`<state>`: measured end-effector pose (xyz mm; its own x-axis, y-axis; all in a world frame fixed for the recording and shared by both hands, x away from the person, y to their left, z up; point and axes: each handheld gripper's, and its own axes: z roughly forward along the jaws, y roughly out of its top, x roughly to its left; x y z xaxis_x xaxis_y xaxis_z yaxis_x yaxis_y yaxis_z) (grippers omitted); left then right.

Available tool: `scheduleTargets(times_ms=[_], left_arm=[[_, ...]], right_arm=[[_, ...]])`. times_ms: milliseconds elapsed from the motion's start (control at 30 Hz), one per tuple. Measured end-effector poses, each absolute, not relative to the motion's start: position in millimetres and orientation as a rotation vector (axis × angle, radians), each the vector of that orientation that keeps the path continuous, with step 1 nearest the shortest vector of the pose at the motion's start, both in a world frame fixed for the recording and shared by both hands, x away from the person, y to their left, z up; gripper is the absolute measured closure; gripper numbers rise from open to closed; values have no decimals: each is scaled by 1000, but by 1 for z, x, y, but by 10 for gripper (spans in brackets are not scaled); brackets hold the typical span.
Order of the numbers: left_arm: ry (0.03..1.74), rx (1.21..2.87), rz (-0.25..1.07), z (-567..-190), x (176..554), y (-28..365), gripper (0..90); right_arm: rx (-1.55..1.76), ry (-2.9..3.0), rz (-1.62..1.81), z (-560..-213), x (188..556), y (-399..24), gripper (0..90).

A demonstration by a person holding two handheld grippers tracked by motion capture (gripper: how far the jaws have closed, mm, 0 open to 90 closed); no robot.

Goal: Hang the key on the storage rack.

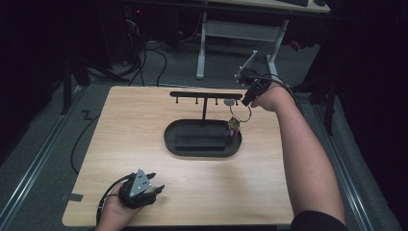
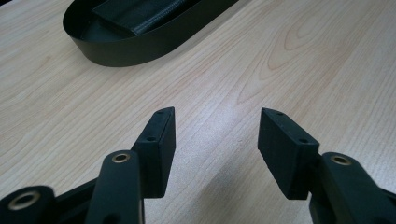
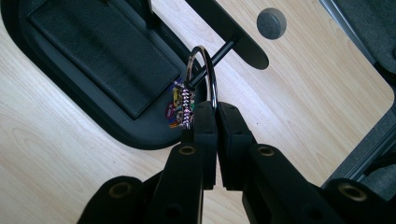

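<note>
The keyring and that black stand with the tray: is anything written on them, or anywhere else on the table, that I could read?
None can be read.
Keyring, held in the right gripper: its small coloured charm is too small to show any lettering.
Black tray and hook stand: plain, no label.
Left gripper: no markings.

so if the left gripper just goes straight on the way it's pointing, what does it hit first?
Probably the black oval tray. The left gripper has its jaws open with bare table between and ahead of them; the tray's wall lies ahead, slightly left of centre. Depth is unclear, so it might skim past the tray's right end.
</note>
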<state>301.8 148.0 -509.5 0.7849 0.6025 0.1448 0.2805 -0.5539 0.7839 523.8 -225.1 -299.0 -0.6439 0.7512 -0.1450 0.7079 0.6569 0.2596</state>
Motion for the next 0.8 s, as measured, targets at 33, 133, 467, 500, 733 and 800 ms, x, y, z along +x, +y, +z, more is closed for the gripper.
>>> scheduleTargets(times_ms=[33,133,467,500,733,800], left_arm=[[652,2174,516,-509,302,148,471],[650,2176,512,-510,302,148,471],[647,2174,500,-510,304,148,470],[646,2171,505,-510,303,147,470],[641,2179,499,-510,304,147,470],[639,2180,500,-510,303,146,470]], right_arm=[[1178,2637,262,-300,525,-225,877],[1199,2637,259,-304,529,-225,876],[1217,2621,287,-314,545,-218,866],[1207,2623,287,-314,546,-219,864],[1196,2611,274,-314,544,-217,858],[1205,2600,265,-315,542,-216,857]])
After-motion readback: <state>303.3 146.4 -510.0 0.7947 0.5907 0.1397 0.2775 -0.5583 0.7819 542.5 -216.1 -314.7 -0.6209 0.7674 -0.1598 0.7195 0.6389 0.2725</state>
